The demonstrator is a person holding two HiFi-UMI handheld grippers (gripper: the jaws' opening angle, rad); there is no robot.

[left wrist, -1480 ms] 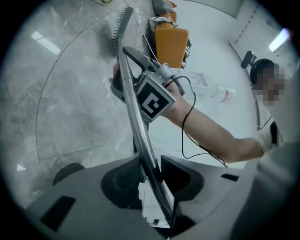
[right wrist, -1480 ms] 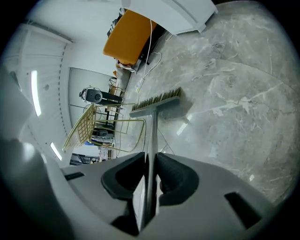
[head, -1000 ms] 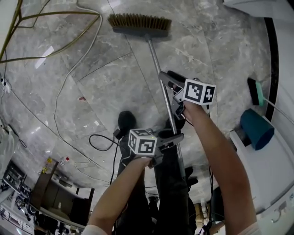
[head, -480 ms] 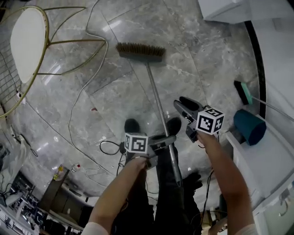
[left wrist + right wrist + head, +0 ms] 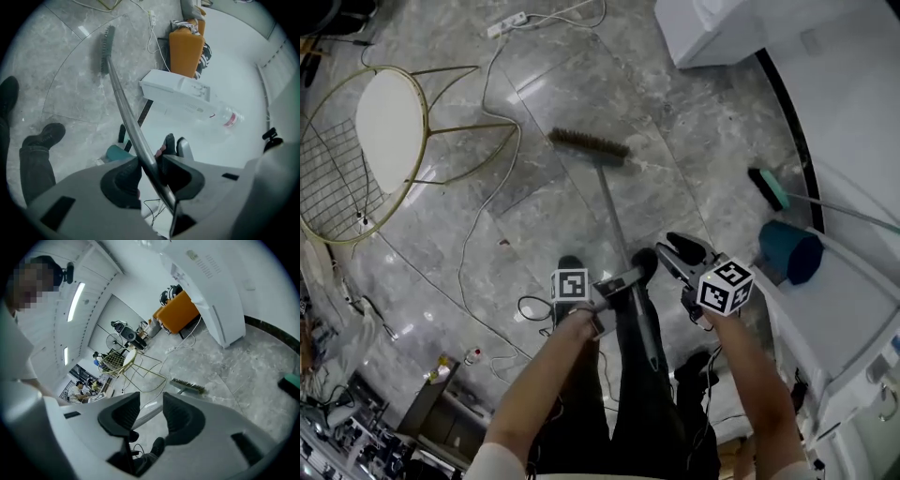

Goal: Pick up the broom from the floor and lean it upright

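While the fingers of your left gripper [image 5: 628, 277], having just eased wider, clamp the silver metal handle of the brown-bristled broom [image 5: 609, 202], its head rests on the grey marble floor [image 5: 534, 216]; your right gripper [image 5: 673, 247], fingers apart, empty and just narrowing, hovers beside the handle, so leaning it upright remains
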